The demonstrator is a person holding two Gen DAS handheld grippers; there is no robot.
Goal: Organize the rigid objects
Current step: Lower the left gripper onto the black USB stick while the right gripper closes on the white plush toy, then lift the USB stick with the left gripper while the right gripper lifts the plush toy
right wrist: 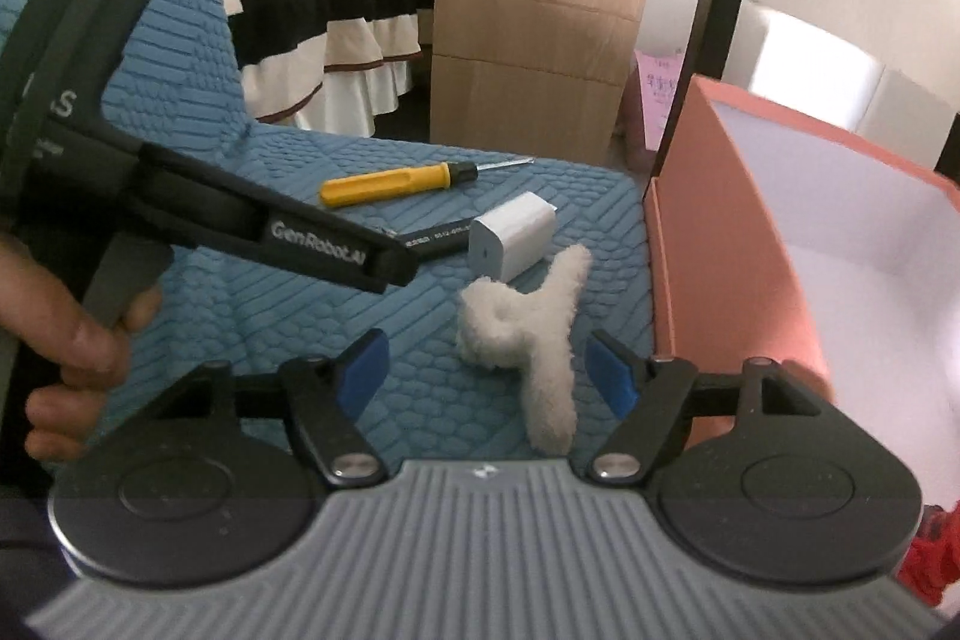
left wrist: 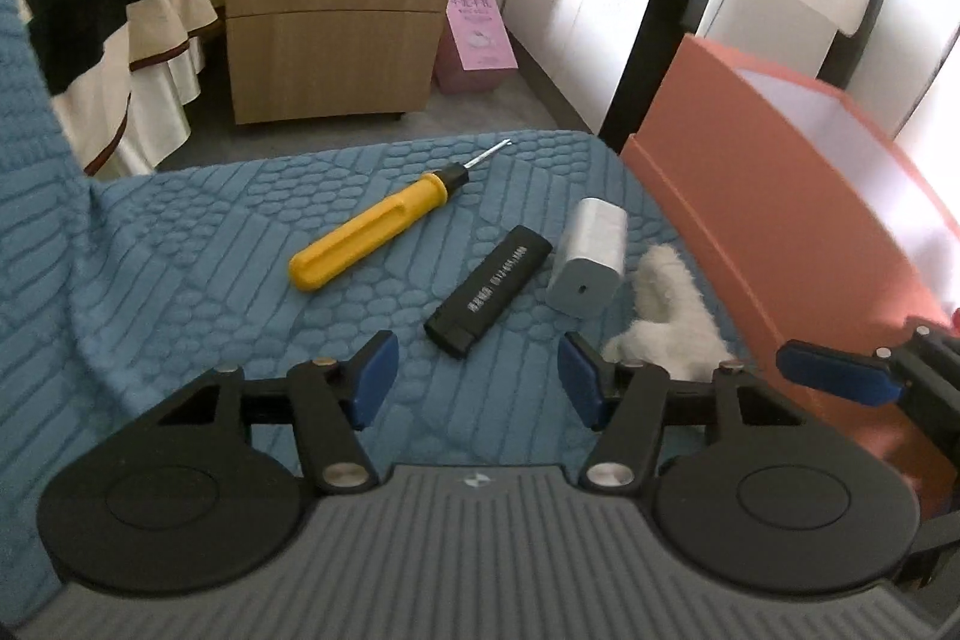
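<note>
A: Notes from my station. Four items lie on the blue quilted cover [left wrist: 180,244], mid-frame in the left wrist view: yellow screwdriver [left wrist: 372,226] upper left of the cluster, black stick [left wrist: 489,292] at centre, grey charger block [left wrist: 588,262] just right of it, and a white fuzzy piece [left wrist: 666,316] further right, nearest the orange box [left wrist: 750,232].

B: Why that layout?

A: My reading: the hard things are spread apart so each can be taken singly, and the box stands open at the right edge of the frame, touching the cover's edge, as the drop spot. The fuzzy piece looks soft, so I'd guess it stays out.

B: Left gripper?

A: The left gripper [left wrist: 480,379] points down at the cover, its blue pads about half apart with nothing between them; the black stick sits just above the gap in the frame. From the right wrist view I see it coming in from the left, held by a hand [right wrist: 72,340] at lower left.

B: Right gripper?

A: The right gripper [right wrist: 486,370] is tilted down too, jaws fairly wide and holding nothing. The fuzzy piece lies between the pads in the picture, untouched; the charger block sits just above it.
</note>
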